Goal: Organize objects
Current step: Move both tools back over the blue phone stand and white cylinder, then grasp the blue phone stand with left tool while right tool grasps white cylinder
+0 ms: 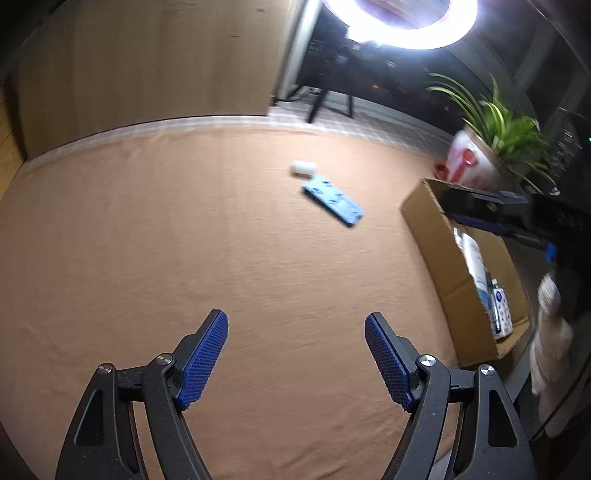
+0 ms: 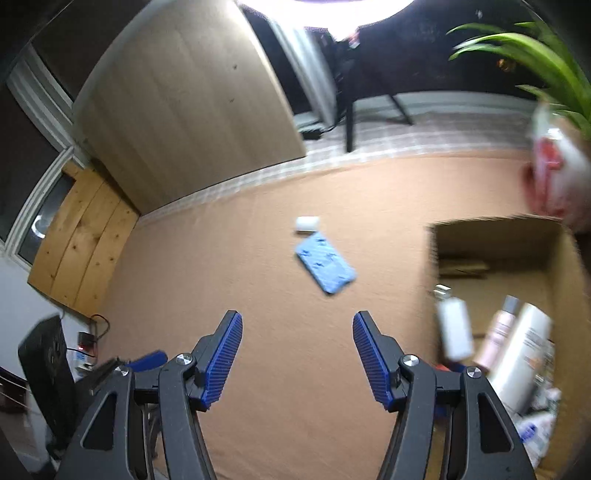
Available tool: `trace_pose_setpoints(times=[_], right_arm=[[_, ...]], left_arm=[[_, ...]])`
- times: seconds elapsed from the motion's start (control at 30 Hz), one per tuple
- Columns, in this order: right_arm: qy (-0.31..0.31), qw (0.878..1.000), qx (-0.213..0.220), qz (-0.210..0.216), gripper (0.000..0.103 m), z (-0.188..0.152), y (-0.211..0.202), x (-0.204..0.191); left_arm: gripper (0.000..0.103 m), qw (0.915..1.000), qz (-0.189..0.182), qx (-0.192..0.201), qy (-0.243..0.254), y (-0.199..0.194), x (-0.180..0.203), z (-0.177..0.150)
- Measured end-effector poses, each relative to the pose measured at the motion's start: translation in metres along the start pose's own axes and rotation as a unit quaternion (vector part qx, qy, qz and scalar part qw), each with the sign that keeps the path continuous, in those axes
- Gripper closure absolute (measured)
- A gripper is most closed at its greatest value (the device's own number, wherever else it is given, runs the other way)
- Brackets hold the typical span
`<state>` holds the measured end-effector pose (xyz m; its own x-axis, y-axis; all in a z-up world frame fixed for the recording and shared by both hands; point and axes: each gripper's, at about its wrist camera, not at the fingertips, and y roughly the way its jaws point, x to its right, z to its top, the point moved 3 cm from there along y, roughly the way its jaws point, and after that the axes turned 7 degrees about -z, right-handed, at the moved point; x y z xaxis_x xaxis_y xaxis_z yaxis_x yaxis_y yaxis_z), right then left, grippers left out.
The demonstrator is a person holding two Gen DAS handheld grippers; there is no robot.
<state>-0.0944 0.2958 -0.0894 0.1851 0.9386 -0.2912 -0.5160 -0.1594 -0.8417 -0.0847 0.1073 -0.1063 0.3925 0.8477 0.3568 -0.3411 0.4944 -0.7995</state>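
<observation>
A flat blue pack (image 1: pixel 332 201) lies on the tan tablecloth (image 1: pixel 184 240), with a small white roll (image 1: pixel 303 168) touching its far end. Both also show in the right wrist view, the pack (image 2: pixel 325 266) and the roll (image 2: pixel 306 224). A cardboard box (image 1: pixel 439 240) at the right holds several bottles and packs; in the right wrist view the box (image 2: pixel 495 236) holds a white bottle (image 2: pixel 454 332). My left gripper (image 1: pixel 296 350) is open and empty, well short of the pack. My right gripper (image 2: pixel 297 354) is open and empty; its body shows over the box in the left wrist view.
A potted green plant (image 1: pixel 480 155) in a red and white pot stands behind the box. A ring light (image 1: pixel 402 22) on a tripod glares beyond the table's far edge. A wooden panel (image 1: pixel 147 66) stands at the back left.
</observation>
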Motion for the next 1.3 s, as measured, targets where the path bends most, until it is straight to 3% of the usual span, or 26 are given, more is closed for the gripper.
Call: trace_pose_setpoints(times=[0.2, 0.33, 0.5, 0.67, 0.83, 0.9, 1.0, 1.17, 1.3], right_arm=[[0.037, 0.998, -0.049, -0.001, 0.045, 0.034, 0.062, -0.011], [0.031, 0.996, -0.066, -0.048, 0.045, 0.048, 0.099, -0.012], [0.039, 0.993, -0.071, -0.091, 0.045, 0.062, 0.127, 0.000], [0.029, 0.992, -0.089, -0.090, 0.045, 0.064, 0.142, -0.001], [0.000, 0.991, -0.093, -0.097, 0.050, 0.054, 0.142, -0.011], [-0.021, 0.990, -0.096, -0.106, 0.062, 0.048, 0.142, -0.018], [-0.039, 0.989, -0.098, -0.102, 0.072, 0.037, 0.141, -0.029], [-0.079, 0.987, -0.084, -0.113, 0.072, 0.016, 0.138, -0.058], [-0.101, 0.988, -0.094, -0.071, 0.072, -0.008, 0.140, -0.099]], left_arm=[[0.024, 0.9994, 0.012, 0.012, -0.031, -0.018, -0.035, -0.007], [0.024, 0.9985, 0.018, 0.019, -0.049, -0.029, -0.054, -0.012], [0.024, 0.9969, 0.030, 0.025, -0.069, -0.044, -0.077, -0.021], [0.024, 0.9952, 0.034, 0.028, -0.088, -0.050, -0.093, -0.026], [0.024, 0.9951, 0.031, 0.028, -0.089, -0.050, -0.094, -0.029], [0.024, 0.9951, 0.028, 0.028, -0.090, -0.050, -0.093, -0.029], [0.024, 0.9950, 0.026, 0.029, -0.092, -0.049, -0.092, -0.029], [0.024, 0.9947, 0.026, 0.028, -0.096, -0.050, -0.095, -0.032], [0.024, 0.9939, 0.029, 0.031, -0.102, -0.055, -0.101, -0.036]])
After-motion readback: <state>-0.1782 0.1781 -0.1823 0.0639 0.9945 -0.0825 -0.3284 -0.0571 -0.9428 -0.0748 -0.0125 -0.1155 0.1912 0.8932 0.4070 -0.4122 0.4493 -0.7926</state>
